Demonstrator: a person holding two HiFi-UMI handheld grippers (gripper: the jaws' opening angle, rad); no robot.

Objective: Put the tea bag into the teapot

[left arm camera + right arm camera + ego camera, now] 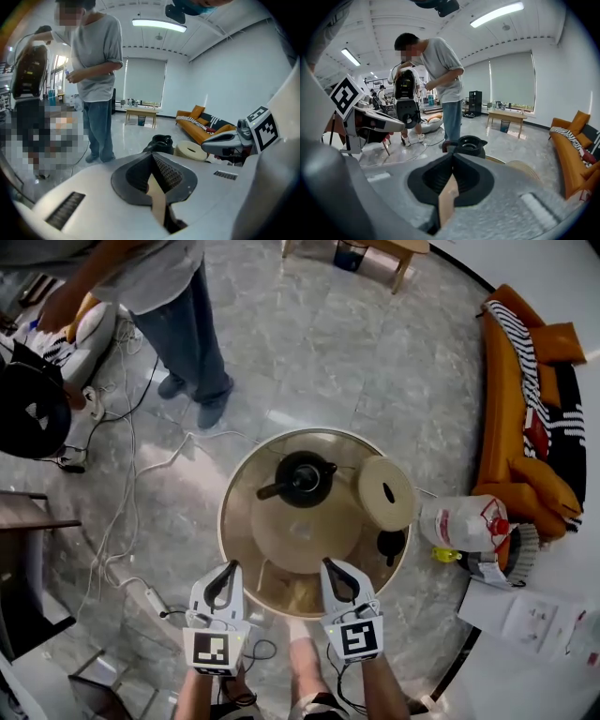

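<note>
Both jaw pairs clenched empty, left gripper and right gripper hang at the round table's near edge. Black teapot stands toward the far edge, contents unreadable. A small black piece, perhaps its lid, lies near the right edge.

Teapot look: black, round-bodied teapot with a straight side handle sticking out to the picture's left.
Teapot pose: upright, with a wide rim on top. Whether a lid sits in it cannot be told.
Teapot place: on the far half of the round table.
Tea bag: cannot be picked out for certain.
</note>
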